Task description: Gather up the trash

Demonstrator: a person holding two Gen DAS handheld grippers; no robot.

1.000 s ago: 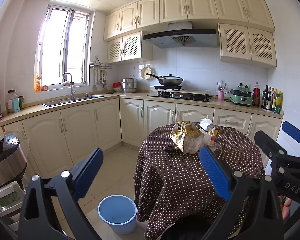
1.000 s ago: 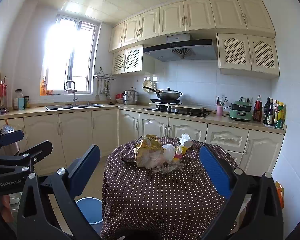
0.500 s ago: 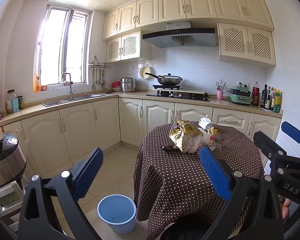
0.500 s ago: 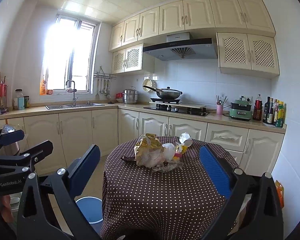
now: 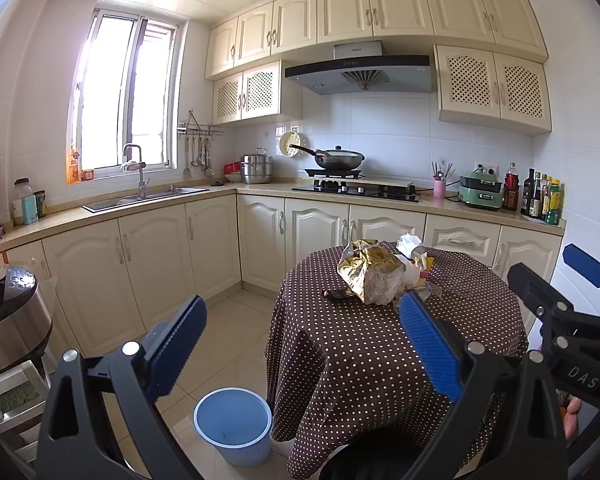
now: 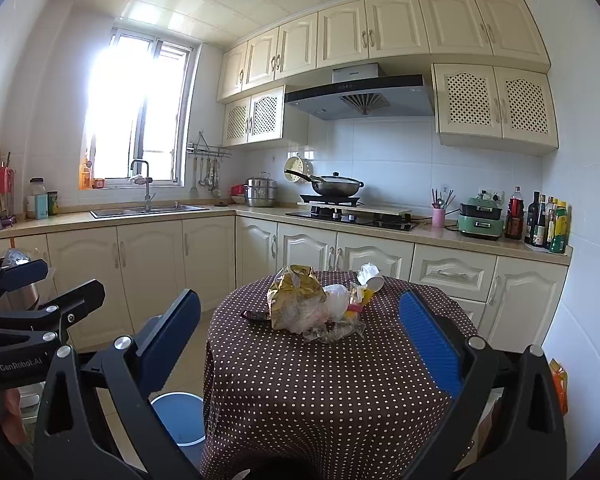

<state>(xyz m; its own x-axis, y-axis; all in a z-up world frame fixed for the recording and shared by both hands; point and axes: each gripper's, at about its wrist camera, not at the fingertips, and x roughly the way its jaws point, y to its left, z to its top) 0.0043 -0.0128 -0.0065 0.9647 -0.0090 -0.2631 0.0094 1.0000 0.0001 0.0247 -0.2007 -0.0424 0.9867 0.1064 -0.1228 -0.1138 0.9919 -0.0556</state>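
Both the left gripper (image 5: 304, 344) and right gripper (image 6: 306, 340) gape wide, holding nothing, short of the table's (image 6: 320, 392) near edge; the trash pile (image 6: 312, 306) sits seemingly mid-table.

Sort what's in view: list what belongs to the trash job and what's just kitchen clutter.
Belongs to the job:
gold foil bag
clear plastic wrappers
crumpled white paper
dark wrapper
blue bin

Just lying about:
wok
steel pot
pink utensil cup
sauce bottles

The near half of the round table (image 6: 320, 392) lies bare. Trash pile (image 6: 312, 306) blocks the middle. The floor around blue bin (image 5: 233, 420) is open.
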